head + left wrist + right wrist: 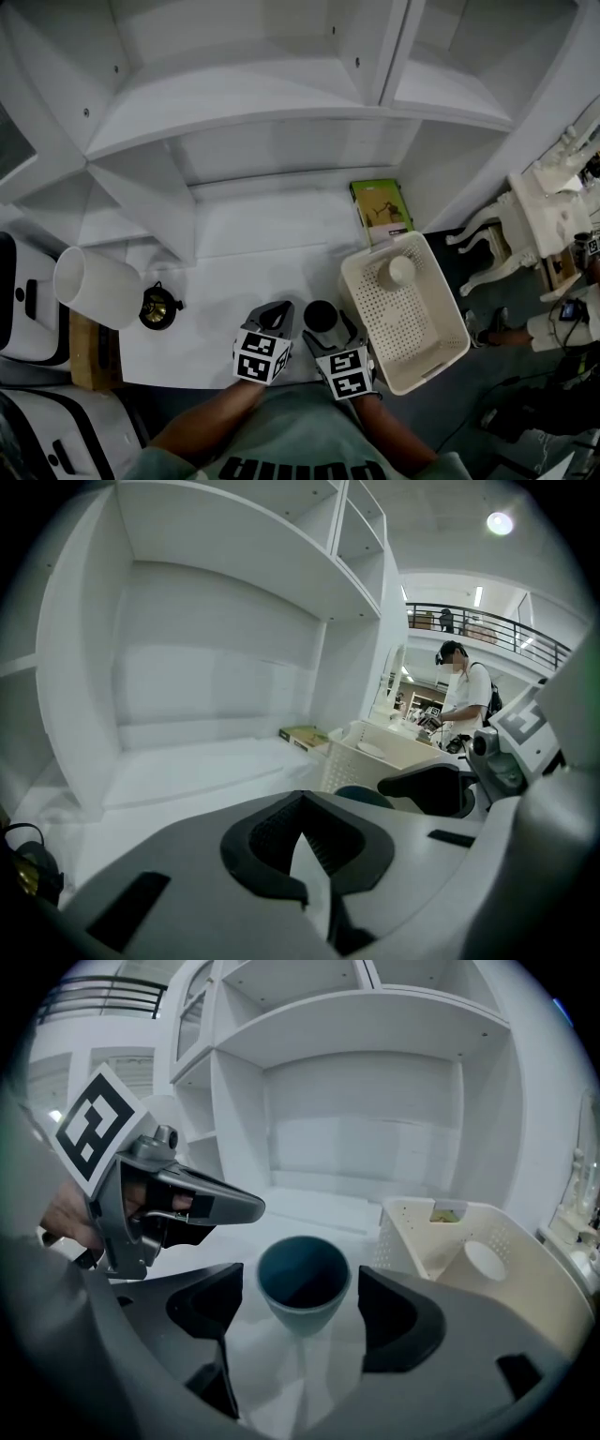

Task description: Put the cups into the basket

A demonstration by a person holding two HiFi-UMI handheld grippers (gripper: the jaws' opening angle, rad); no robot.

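A dark teal cup (320, 315) stands upright on the white desk, just left of the cream perforated basket (441, 349). My right gripper (333, 328) is open, and the cup (302, 1283) sits between its black pads (398, 1321) with a gap on both sides. A white cup (396, 272) lies inside the basket (417, 1241), also visible in the right gripper view (485, 1260). My left gripper (275, 317) hovers just left of the dark cup, its jaws (305, 855) shut with nothing in them. The cup's rim (364, 796) peeks over it.
White shelving rises behind the desk. A green book (382, 208) leans at the back beside the basket. A white lampshade (94, 286) and a small black-and-gold object (157, 307) sit at the left. A person (464, 696) stands far off to the right.
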